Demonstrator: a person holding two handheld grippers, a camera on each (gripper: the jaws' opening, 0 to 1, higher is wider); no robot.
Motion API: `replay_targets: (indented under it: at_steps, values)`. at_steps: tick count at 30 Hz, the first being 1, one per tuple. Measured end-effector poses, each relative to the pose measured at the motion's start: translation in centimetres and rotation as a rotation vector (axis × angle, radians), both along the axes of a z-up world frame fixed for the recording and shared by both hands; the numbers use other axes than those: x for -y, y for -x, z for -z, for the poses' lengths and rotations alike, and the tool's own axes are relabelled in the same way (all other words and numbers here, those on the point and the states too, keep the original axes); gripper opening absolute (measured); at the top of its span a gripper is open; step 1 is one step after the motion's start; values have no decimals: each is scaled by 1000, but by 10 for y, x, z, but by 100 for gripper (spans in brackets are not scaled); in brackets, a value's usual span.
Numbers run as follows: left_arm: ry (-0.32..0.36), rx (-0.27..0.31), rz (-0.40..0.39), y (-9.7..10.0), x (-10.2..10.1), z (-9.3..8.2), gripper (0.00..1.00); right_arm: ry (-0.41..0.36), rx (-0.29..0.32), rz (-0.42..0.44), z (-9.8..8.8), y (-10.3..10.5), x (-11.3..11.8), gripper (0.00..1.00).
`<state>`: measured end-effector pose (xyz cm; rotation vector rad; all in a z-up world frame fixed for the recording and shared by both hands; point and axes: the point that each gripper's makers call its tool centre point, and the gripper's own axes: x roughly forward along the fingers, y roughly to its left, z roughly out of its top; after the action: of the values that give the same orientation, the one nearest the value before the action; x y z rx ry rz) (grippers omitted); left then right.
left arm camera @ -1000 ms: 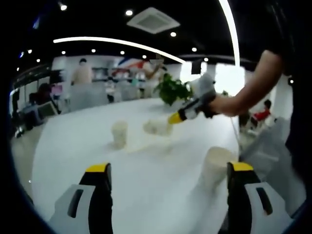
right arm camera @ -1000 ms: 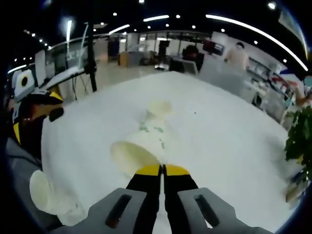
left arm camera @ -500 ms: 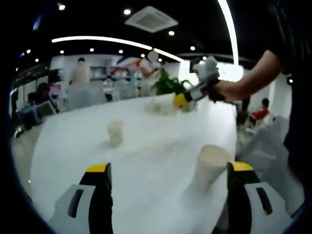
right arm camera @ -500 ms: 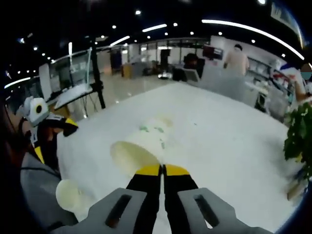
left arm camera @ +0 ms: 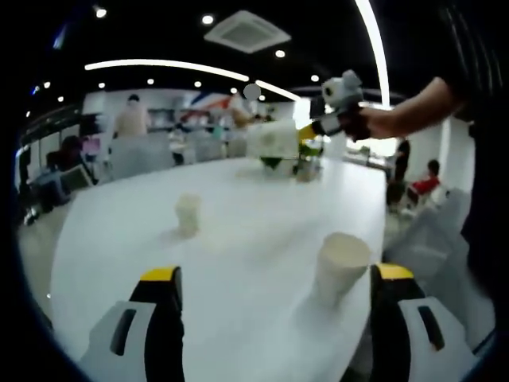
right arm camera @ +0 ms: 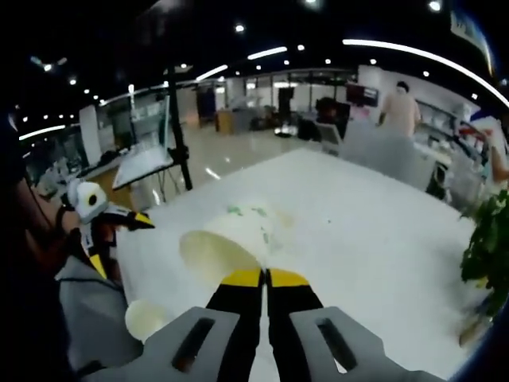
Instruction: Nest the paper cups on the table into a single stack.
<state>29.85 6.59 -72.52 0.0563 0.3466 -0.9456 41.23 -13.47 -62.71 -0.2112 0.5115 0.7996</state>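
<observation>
In the left gripper view a white paper cup (left arm camera: 272, 139) hangs on its side in the air over the far end of the white table (left arm camera: 238, 263). My right gripper (left arm camera: 312, 130) is shut on its rim. In the right gripper view that same cup (right arm camera: 231, 243) lies just ahead of my right gripper (right arm camera: 264, 277), mouth toward the lower left. Two more cups stand upright on the table, a small far one (left arm camera: 188, 213) and a near one (left arm camera: 340, 267) by the right jaw. My left gripper (left arm camera: 277, 274) is open with nothing in it. It also appears at the table's edge as the left gripper (right arm camera: 103, 231), with the near cup (right arm camera: 147, 318) below it.
A green potted plant (left arm camera: 290, 163) stands at the table's far end, and the plant (right arm camera: 485, 247) is at the right edge in the right gripper view. A person's forearm (left arm camera: 413, 111) reaches in from the right. People, chairs and desks fill the office behind.
My right gripper has lifted its cup from just above the table to well above it, near the plant. My left gripper stays open and still.
</observation>
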Motion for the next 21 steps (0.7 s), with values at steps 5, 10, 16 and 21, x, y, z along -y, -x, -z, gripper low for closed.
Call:
replay_targets:
  at_steps: [5,10,16,21]
  values:
    - [-3,-2,9,3,3,0,97,24,24,-35,-25,3,5,0]
    - [-2,-1,6,2,4,1,97,38,20,-65,-51,10,5,0]
    - [-10,-5,15,4,7,3,96,111,-27,-187,-64,32,-3,0]
    - [-11,1,10,4,6,2,96,144,-88,-263,-66,49,-10,0]
